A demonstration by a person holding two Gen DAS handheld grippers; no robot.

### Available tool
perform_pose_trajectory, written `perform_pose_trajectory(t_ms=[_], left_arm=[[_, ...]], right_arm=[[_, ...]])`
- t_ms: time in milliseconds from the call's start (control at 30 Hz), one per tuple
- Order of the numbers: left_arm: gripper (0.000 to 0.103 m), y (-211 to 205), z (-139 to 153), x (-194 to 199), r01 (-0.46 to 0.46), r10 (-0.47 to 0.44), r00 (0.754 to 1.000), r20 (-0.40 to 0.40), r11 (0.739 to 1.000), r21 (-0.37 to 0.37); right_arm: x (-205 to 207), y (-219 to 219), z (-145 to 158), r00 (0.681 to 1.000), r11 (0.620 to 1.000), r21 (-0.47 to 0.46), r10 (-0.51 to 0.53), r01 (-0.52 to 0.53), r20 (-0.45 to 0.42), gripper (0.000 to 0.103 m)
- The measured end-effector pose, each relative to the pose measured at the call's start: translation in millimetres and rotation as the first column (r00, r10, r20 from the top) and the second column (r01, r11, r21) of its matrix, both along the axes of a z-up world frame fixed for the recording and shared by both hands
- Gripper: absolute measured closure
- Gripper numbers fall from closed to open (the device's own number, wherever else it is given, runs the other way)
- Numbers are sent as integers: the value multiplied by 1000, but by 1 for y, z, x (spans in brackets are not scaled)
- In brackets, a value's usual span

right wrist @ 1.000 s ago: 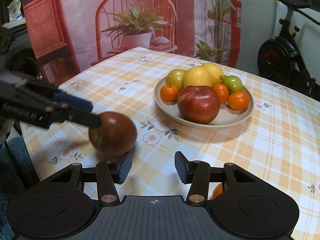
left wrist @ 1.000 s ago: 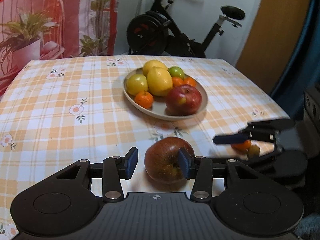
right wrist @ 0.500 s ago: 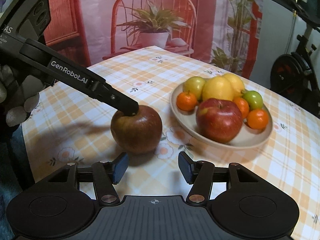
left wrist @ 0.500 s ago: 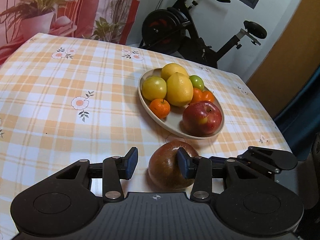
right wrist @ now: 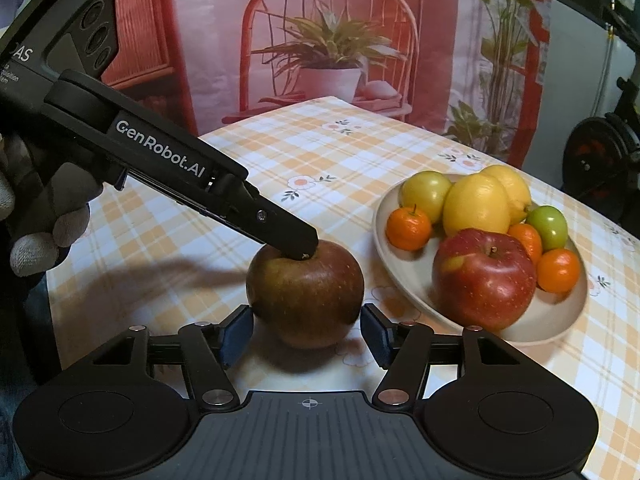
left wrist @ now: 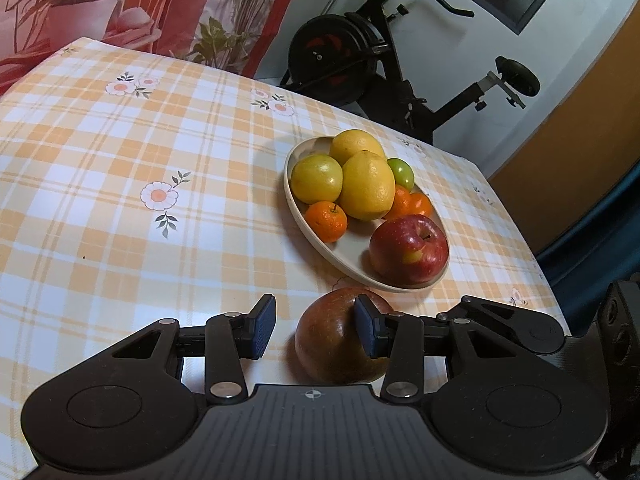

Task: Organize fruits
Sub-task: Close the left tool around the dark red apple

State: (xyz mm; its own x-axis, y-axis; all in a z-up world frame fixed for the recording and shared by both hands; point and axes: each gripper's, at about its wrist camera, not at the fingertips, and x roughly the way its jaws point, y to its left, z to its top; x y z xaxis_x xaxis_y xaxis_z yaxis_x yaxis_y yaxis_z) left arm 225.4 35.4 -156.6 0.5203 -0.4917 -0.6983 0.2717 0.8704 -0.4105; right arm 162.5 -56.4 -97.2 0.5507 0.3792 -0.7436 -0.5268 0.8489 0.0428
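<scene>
Right hand-held gripper [right wrist: 308, 336] is spread w/ its pads flanking the dull brown-red apple [right wrist: 306, 292] on the checked tabletop [right wrist: 328, 152] beside the beige fruit plate [right wrist: 404, 280] (left hand-held gripper [left wrist: 310, 330], also spread, touches its top), so centre, squeeze evenly.

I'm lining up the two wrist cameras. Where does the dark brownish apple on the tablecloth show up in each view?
Left wrist view: the dark apple sits bottom centre, just right of the middle, with the left gripper open and one pad against it.
Right wrist view: the same apple is centre-low, between the open fingers of the right gripper.
Shared landmark: the plate of fruit just beyond the apple.
</scene>
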Motion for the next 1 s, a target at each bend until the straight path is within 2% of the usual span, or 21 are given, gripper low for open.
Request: perform_pose_trajectory(t_ms=[633,733,1000], left_arm=[[58,-8,-3,-3,53,-55,998,-30,997,-59],[61,-11,-3,-5,65,-68,997,-34,996,-68],[61,-19,10,-4,73,-74,997,-11,994,-77]], right_arm=[[-5,-16,-6,999,995,85,-43,44,-17,47],[-6,-18,-6,998,994,95,-53,55,-22,47],[-13,-28,5,996,988,126,-88,86,12,47]])
